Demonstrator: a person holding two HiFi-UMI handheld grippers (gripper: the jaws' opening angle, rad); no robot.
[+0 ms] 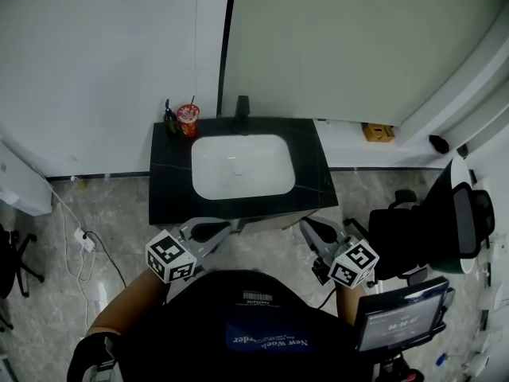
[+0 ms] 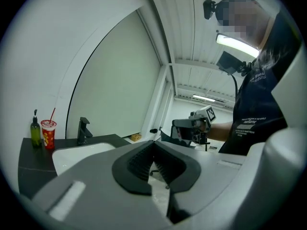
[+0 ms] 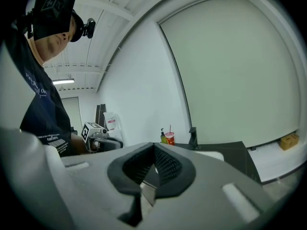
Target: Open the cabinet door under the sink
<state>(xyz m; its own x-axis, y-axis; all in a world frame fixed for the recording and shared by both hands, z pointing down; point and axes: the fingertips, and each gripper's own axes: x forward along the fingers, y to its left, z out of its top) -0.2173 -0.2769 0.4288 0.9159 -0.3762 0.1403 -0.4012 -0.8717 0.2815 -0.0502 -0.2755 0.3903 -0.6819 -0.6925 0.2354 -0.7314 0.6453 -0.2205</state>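
A black vanity top (image 1: 171, 189) with a white sink basin (image 1: 242, 165) and a black faucet (image 1: 242, 106) stands against the wall. Its overhanging edge hides nearly all of the cabinet front below it. My left gripper (image 1: 235, 225) and right gripper (image 1: 305, 224) hover side by side just in front of the vanity's near edge, apart from it. Both are shut with nothing between the jaws. The left gripper view shows its closed jaws (image 2: 154, 145) beside the basin (image 2: 76, 155). In the right gripper view the closed jaws (image 3: 154, 147) point past the vanity top (image 3: 230, 152).
A red cup with a straw (image 1: 188, 120) and a green bottle (image 1: 170, 119) stand at the vanity's back left corner. A black office chair (image 1: 429, 229) and a screen on a stand (image 1: 402, 317) are at the right. A white cable and plug (image 1: 83, 241) lie on the floor at left.
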